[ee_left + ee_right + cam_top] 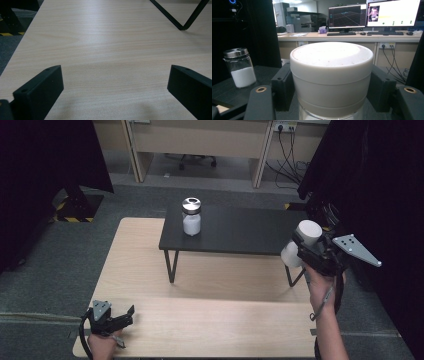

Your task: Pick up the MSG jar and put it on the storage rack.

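the right gripper [306, 254] was clamped on a squat white jar with a wide, matte cream-coloured lid [331, 75], jaws squeezing it from both sides just under the lid, and it was held up in the air off the right end of the small black shelf-table with thin metal legs [240, 232]. my guess is the grip sat that high because the lid band gave a flat, grippy surface while the clear glassy bit below looked slicker. the jar stayed upright, which makes sense if there's anything loose inside. over on the shelf stood a clear glass shaker with a shiny metal cap [191, 216], about half full of white powder (salt maybe?), well apart from the held jar. the left gripper [112, 320] rested low at the near left of the pale wood-grain table [210, 325], jaws spread wide with nothing between them, probably just parked out of the way.
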Demonstrator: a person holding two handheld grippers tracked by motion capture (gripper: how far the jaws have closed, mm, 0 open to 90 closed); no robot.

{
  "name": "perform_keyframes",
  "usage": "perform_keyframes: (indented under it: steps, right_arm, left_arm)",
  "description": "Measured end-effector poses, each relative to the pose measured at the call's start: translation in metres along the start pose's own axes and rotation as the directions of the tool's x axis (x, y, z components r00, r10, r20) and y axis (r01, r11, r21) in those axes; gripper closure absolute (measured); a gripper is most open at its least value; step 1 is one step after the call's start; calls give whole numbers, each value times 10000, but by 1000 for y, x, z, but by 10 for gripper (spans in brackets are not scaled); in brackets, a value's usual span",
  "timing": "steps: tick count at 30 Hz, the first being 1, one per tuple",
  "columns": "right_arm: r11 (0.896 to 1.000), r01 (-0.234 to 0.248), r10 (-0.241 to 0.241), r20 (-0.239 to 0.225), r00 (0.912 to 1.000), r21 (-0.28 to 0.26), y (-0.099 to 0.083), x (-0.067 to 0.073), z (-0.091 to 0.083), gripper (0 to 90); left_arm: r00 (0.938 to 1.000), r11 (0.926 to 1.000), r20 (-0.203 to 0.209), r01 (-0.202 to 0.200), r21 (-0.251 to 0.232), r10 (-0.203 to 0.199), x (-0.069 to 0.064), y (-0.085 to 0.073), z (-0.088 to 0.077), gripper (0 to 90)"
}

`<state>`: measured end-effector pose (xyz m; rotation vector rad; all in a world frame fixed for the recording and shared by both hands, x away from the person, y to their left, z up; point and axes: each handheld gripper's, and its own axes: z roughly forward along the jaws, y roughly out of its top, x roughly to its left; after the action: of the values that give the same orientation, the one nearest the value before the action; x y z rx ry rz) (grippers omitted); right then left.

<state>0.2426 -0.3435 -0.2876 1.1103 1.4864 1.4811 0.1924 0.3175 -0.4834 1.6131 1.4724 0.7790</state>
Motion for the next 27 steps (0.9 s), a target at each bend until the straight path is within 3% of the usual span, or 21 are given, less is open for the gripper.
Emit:
perform_keyframes:
  steps: [27]
  right_arm:
    - [9999, 145, -146, 142, 9998, 62, 7, -10, 38, 339]
  left_arm:
    - [10000, 10000, 1, -17, 44, 17, 0, 1, 1, 0]
